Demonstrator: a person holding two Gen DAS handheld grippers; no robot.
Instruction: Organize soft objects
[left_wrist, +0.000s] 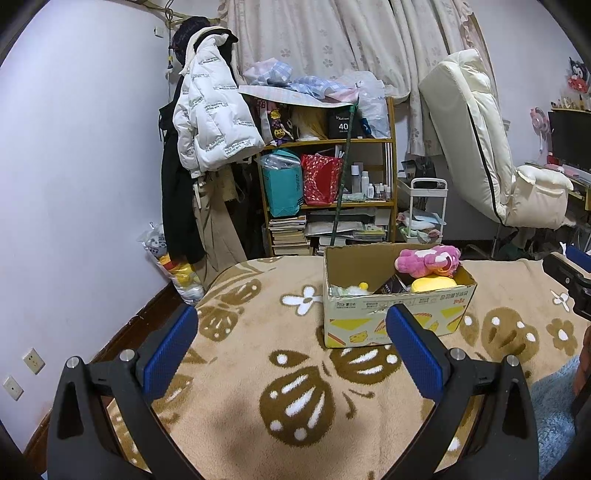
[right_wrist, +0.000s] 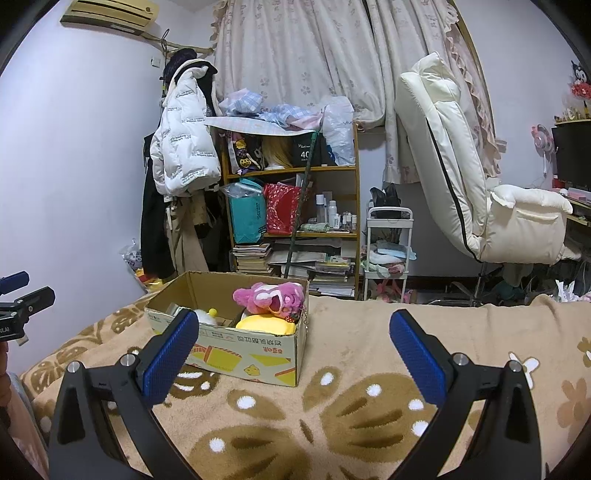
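Note:
An open cardboard box (left_wrist: 373, 321) (right_wrist: 236, 350) stands on a beige blanket with brown flowers (left_wrist: 295, 387) (right_wrist: 351, 406). A pink plush bear (left_wrist: 430, 260) (right_wrist: 273, 297) lies on top inside it, over a yellow plush (left_wrist: 434, 283) (right_wrist: 266, 325). A white plush with a yellow bit (left_wrist: 354, 288) (right_wrist: 207, 316) sits at the box's other end. My left gripper (left_wrist: 291, 332) is open, hovering in front of the box with nothing between its fingers. My right gripper (right_wrist: 293, 334) is open too, to the right of the box. Each gripper shows at the edge of the other's view.
Beyond the bed stand a wooden shelf (left_wrist: 391, 155) crammed with bags and books, a coat rack with a white jacket (left_wrist: 210, 122), a small white cart (right_wrist: 388, 251) and a cream recliner chair (right_wrist: 480, 206). A blue fluffy cloth (left_wrist: 554, 406) lies at the right.

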